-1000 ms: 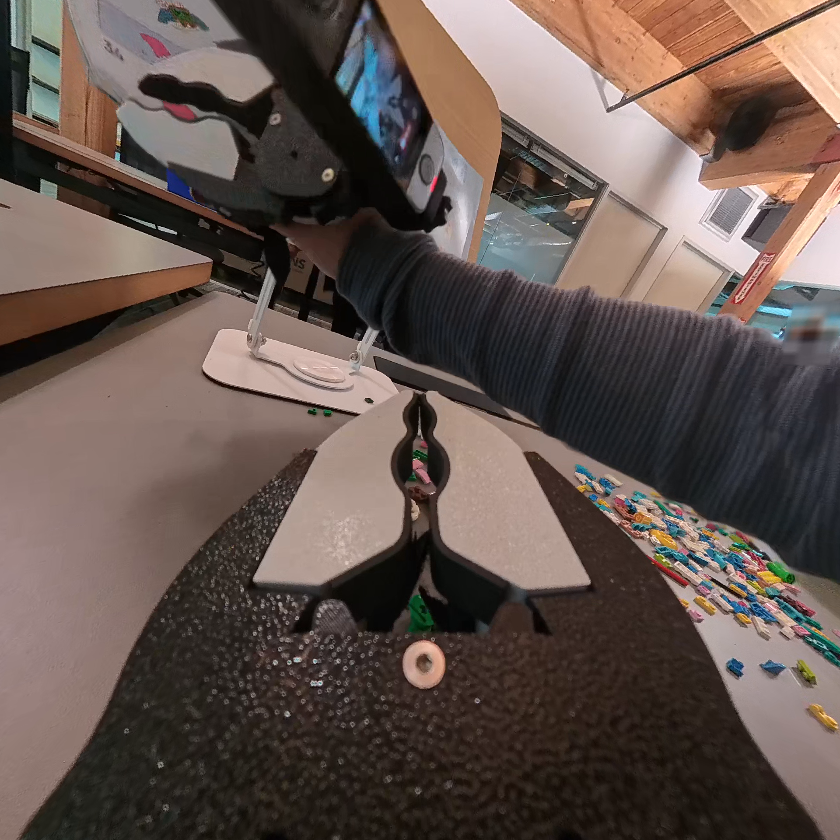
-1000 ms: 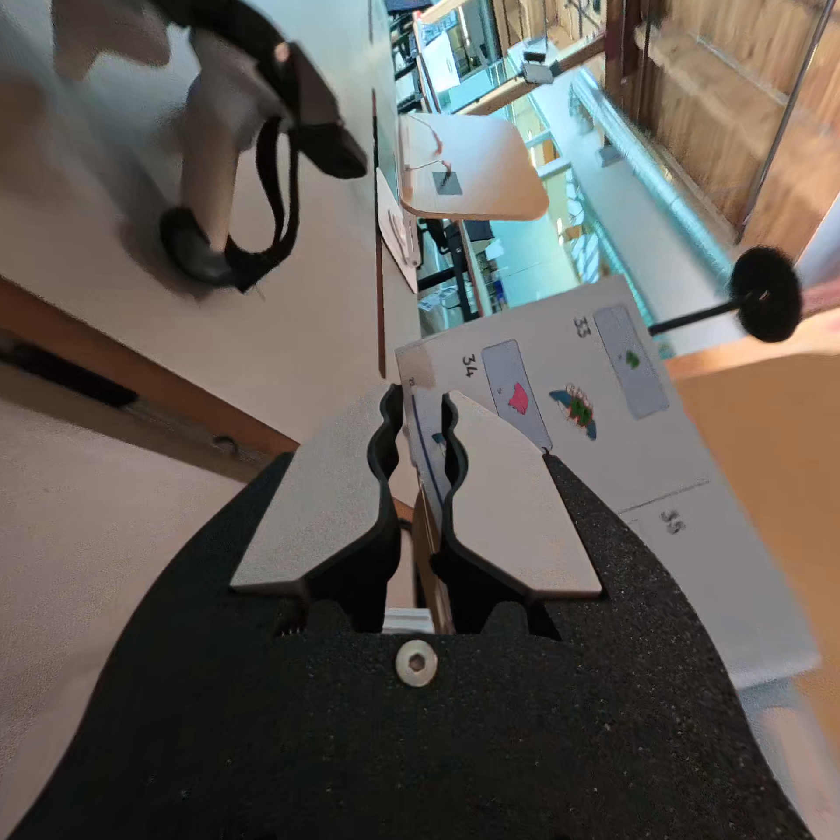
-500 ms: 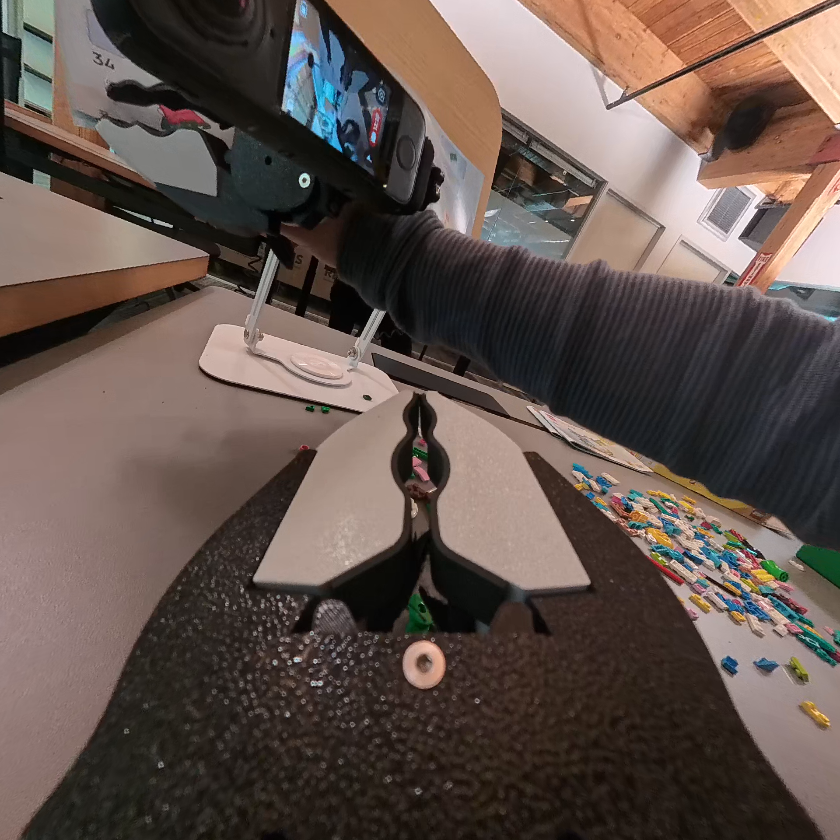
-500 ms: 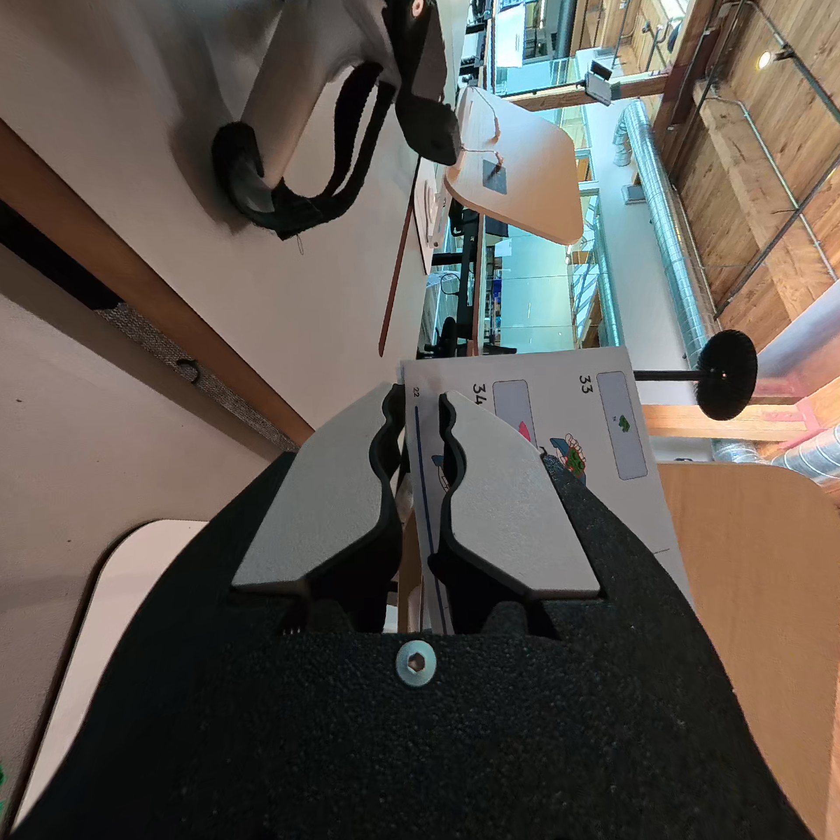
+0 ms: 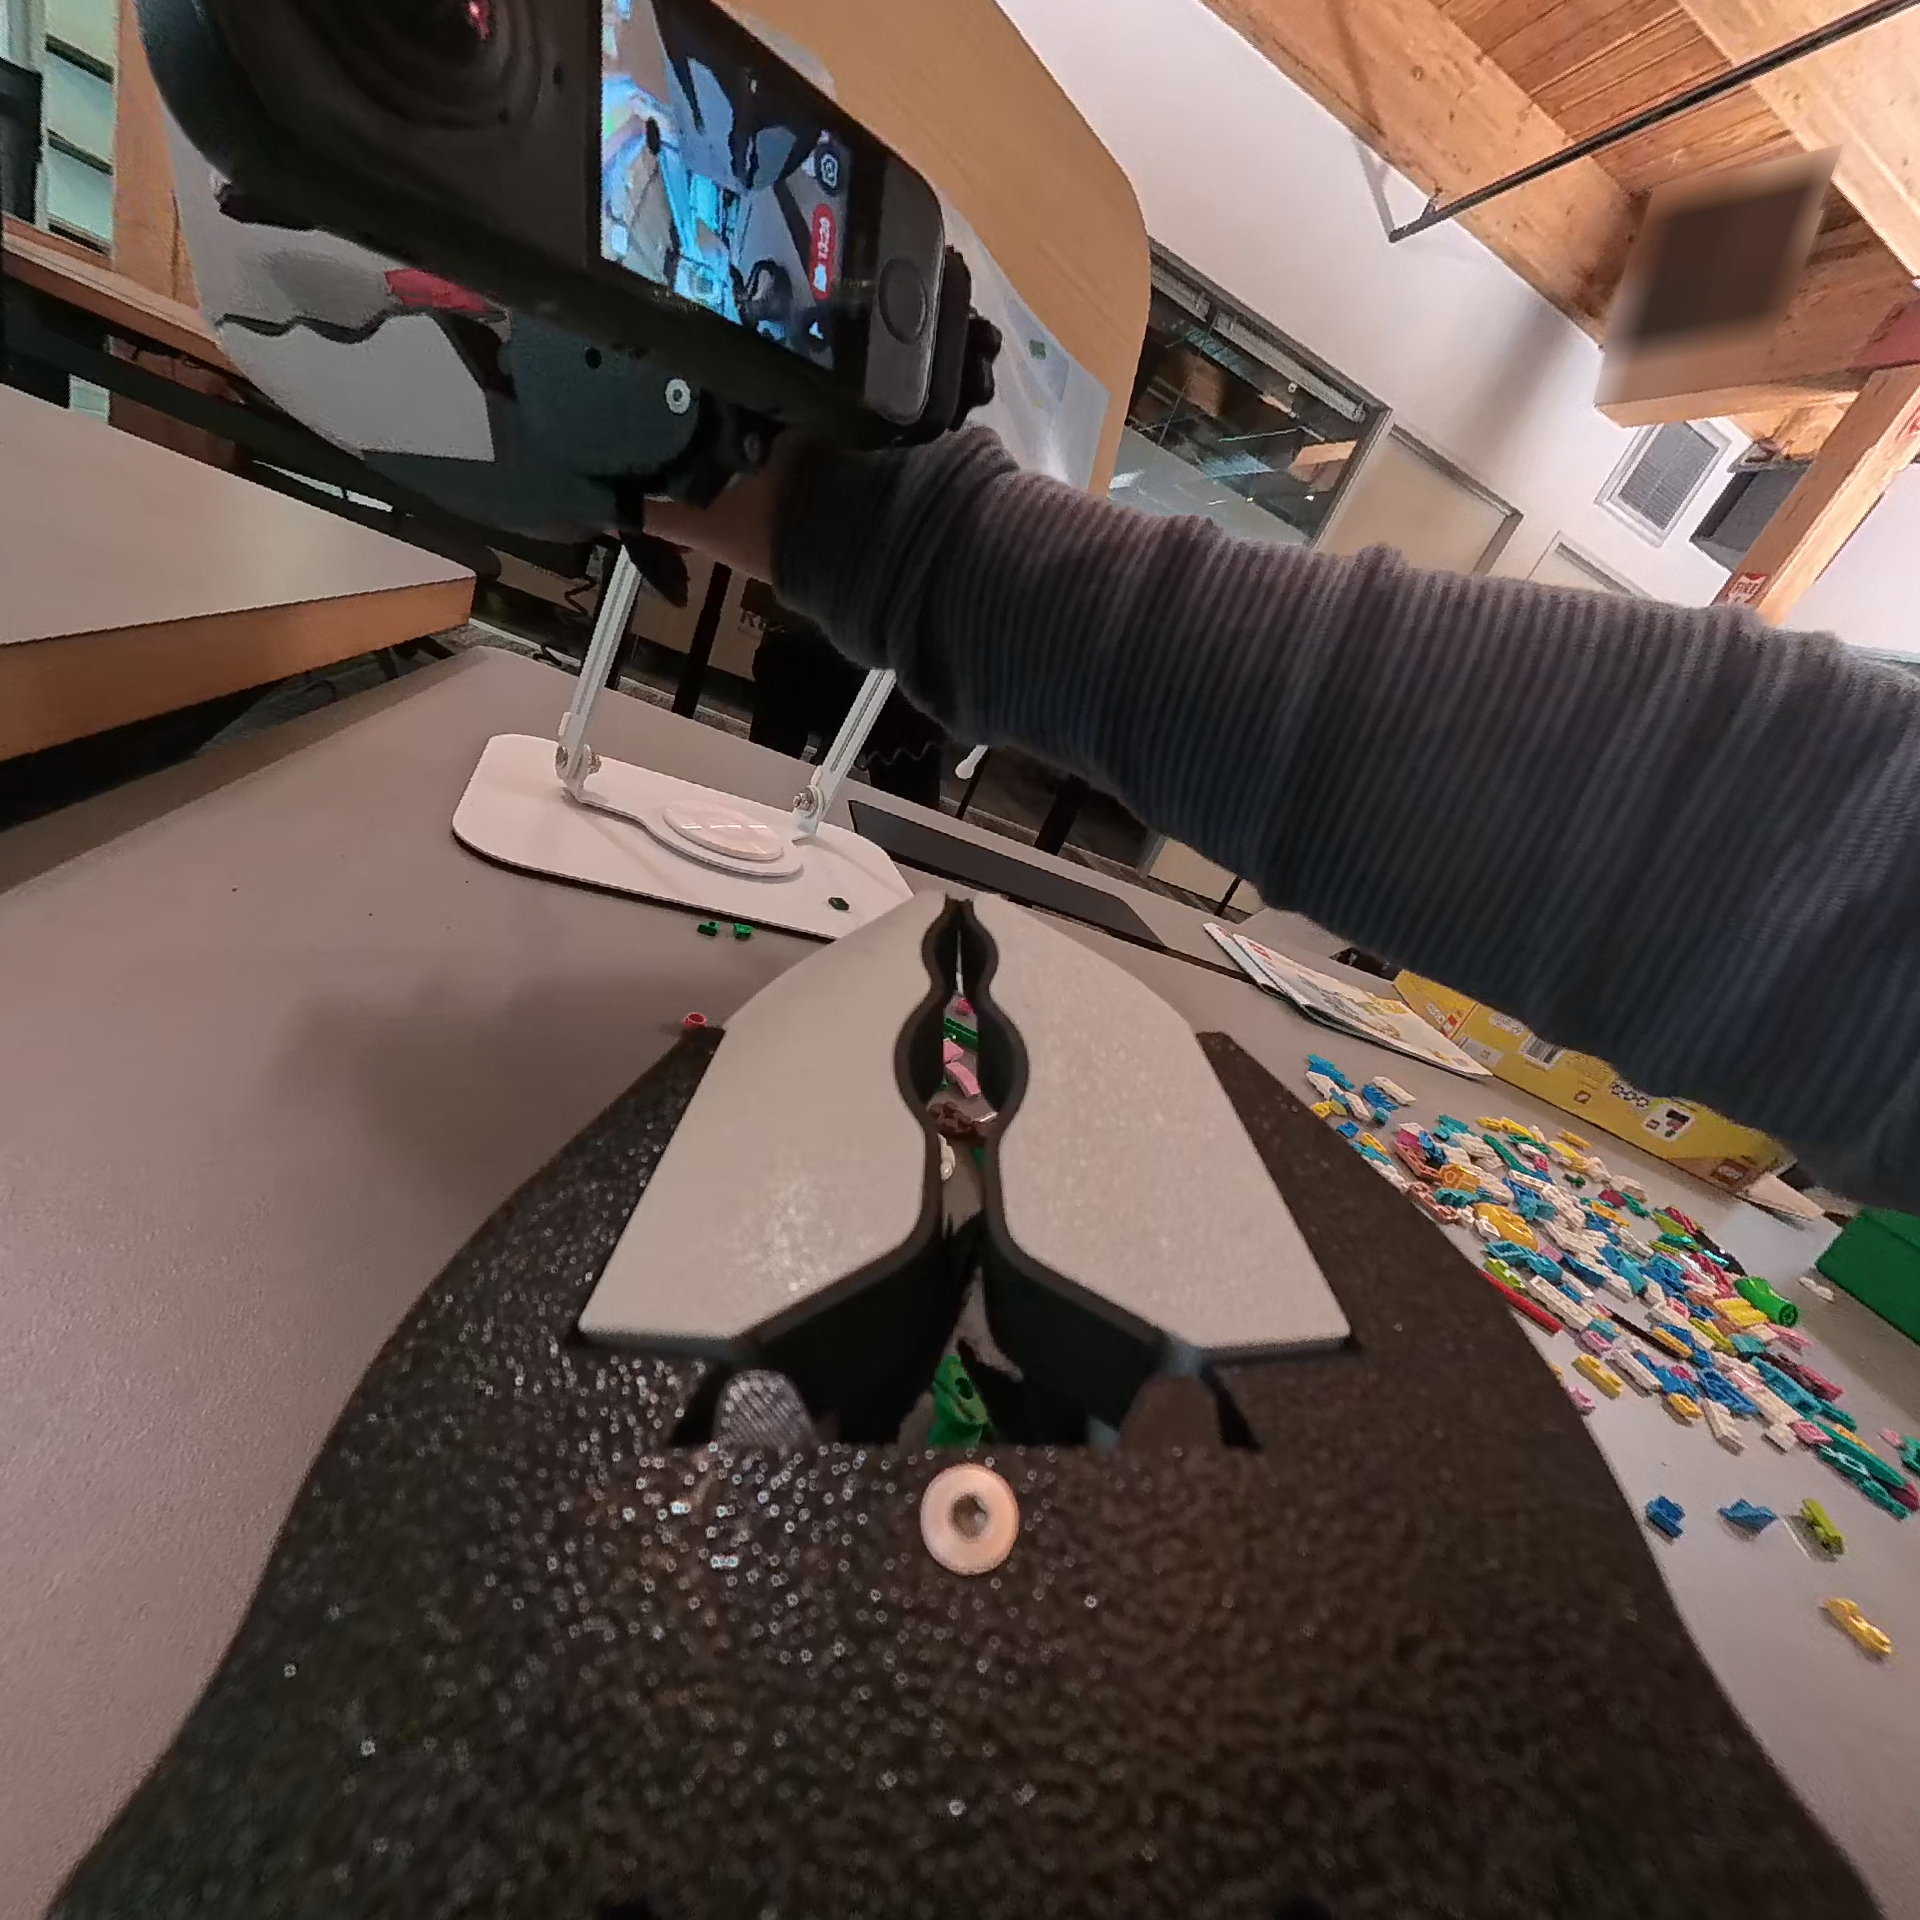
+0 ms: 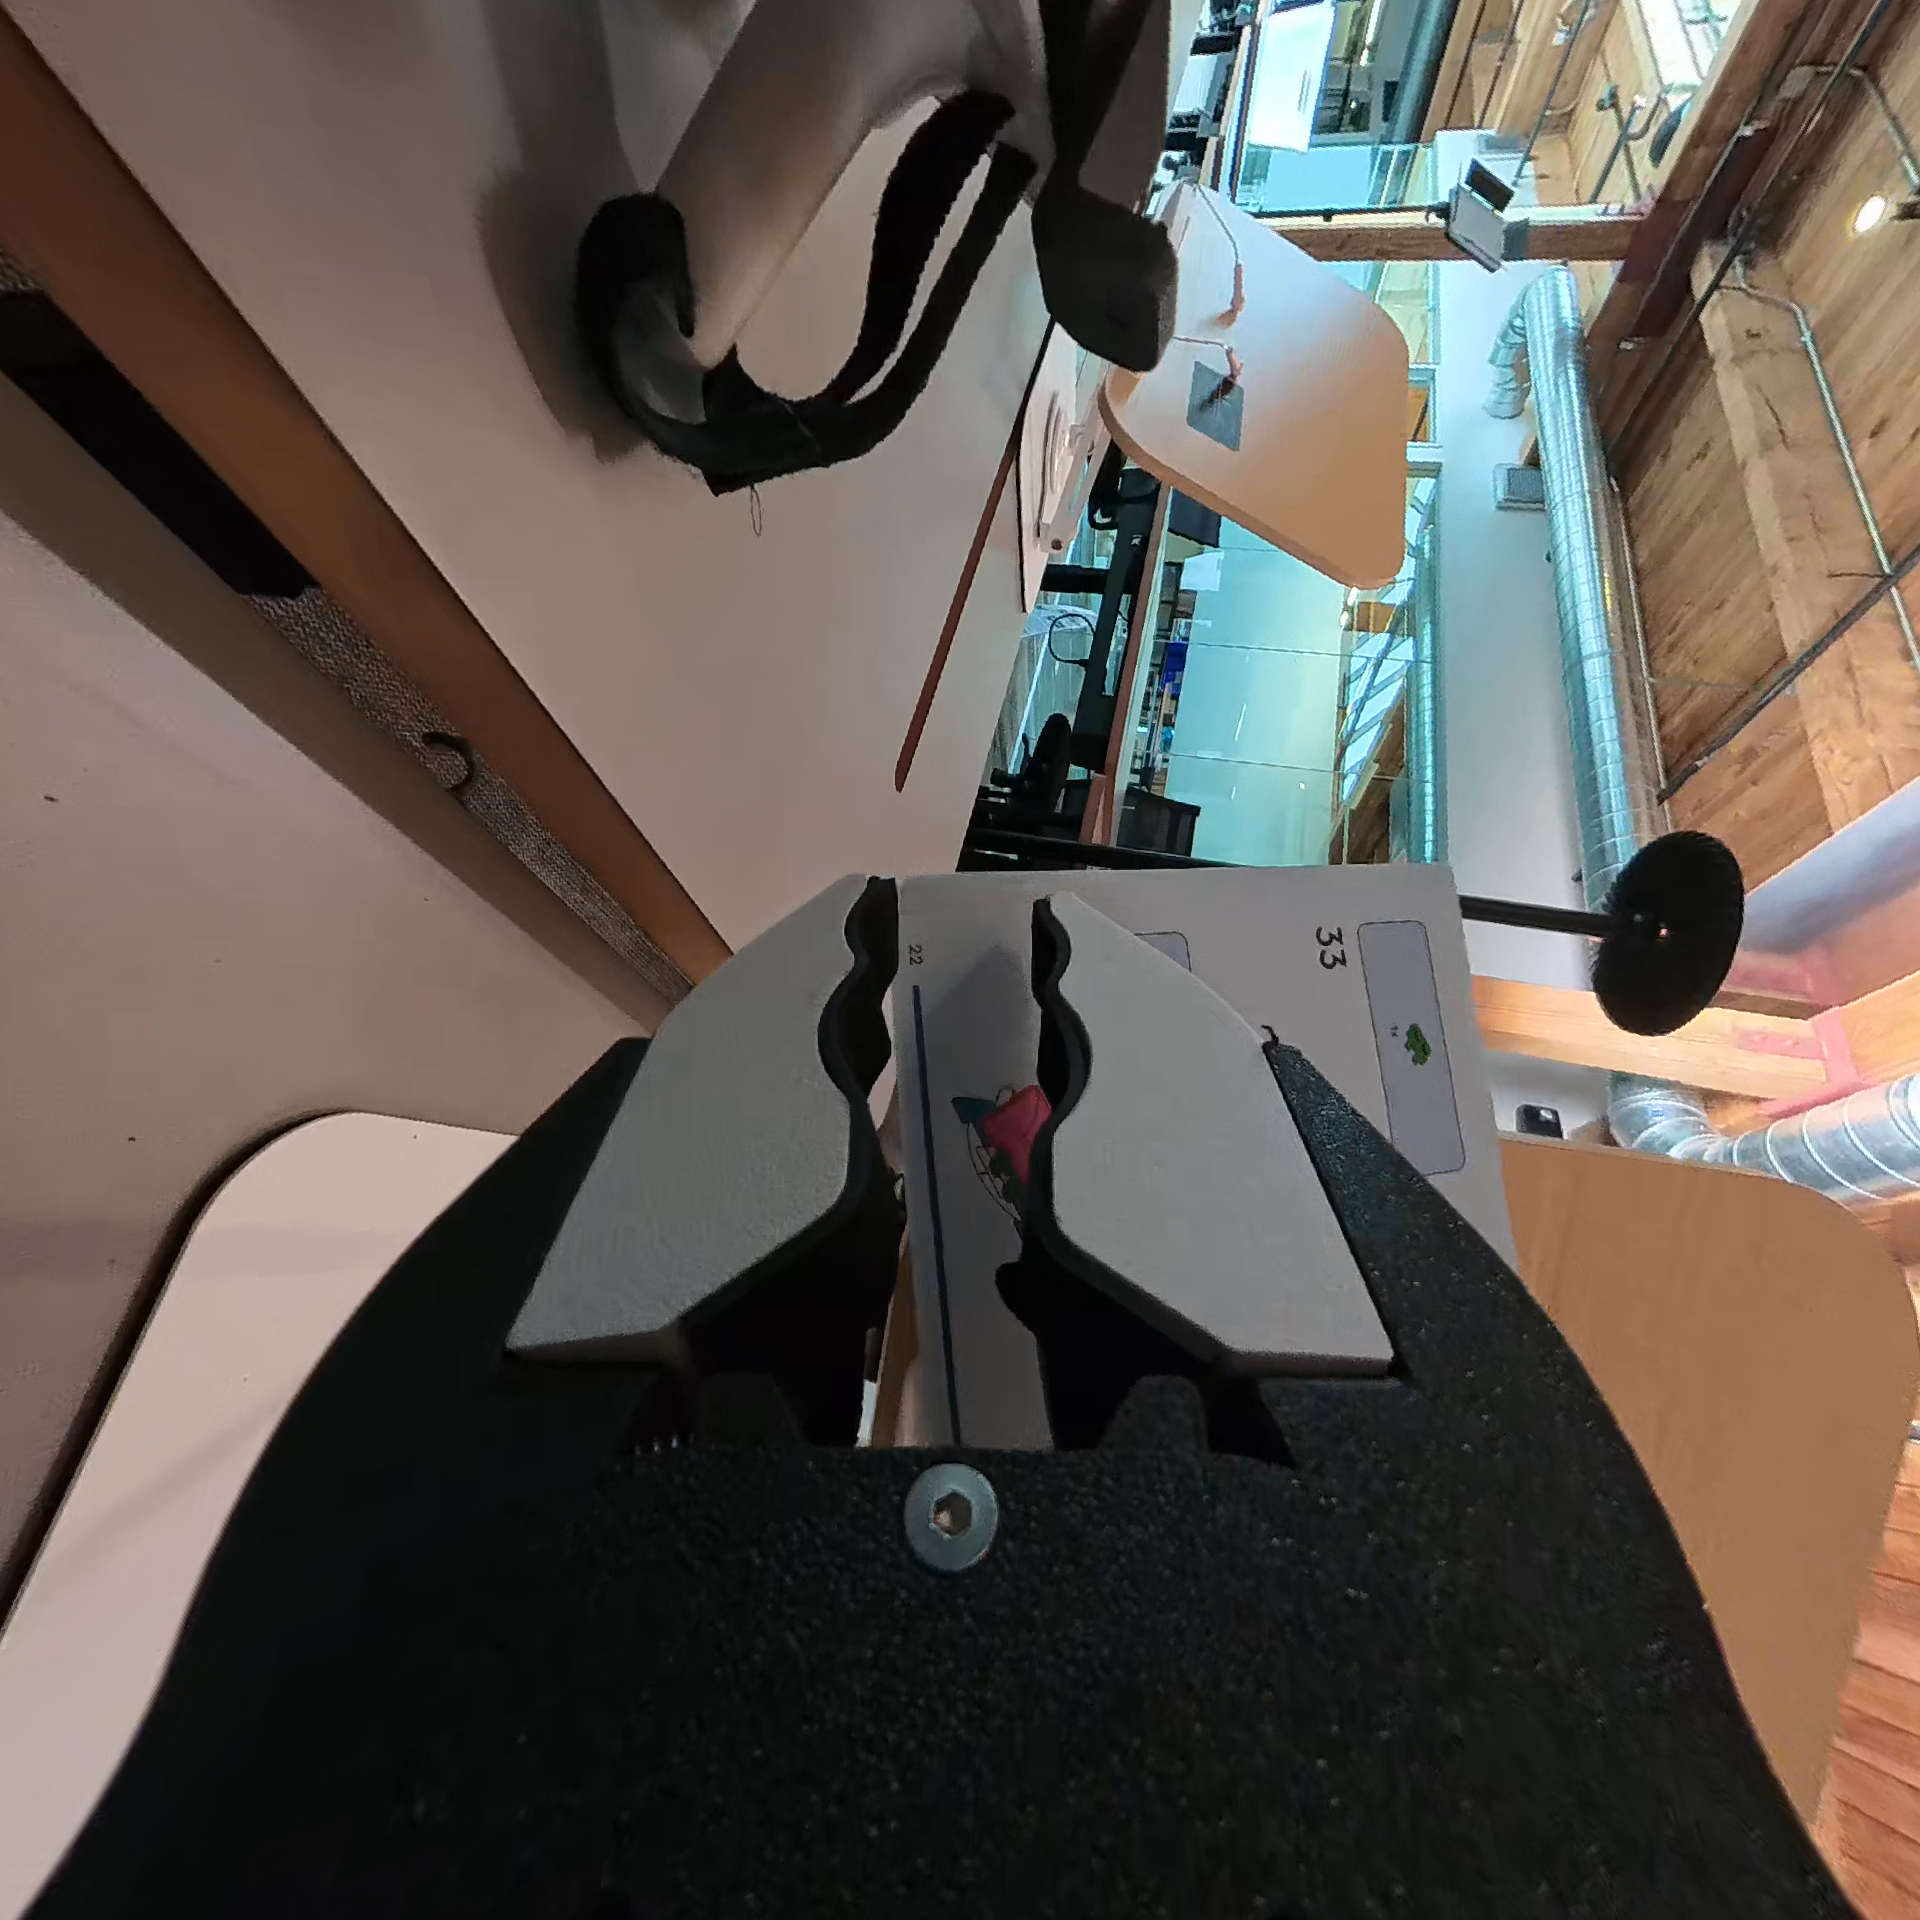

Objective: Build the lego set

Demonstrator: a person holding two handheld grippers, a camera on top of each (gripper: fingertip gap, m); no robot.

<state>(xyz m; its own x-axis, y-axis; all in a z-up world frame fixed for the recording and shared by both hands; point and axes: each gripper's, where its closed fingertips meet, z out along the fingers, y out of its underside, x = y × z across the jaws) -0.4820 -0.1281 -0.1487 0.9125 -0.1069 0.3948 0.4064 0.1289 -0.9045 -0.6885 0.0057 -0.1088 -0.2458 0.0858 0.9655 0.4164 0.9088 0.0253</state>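
I keep the left tongs pinched narrow over the counter; right tongs straddle the instruction page, parted, to turn it.

Bright, even indoor light, wide-angle bend at the edges.
Near gripper body soft; glare speckles its black grain; faint shadows.

Left gripper closed, right gripper parted.
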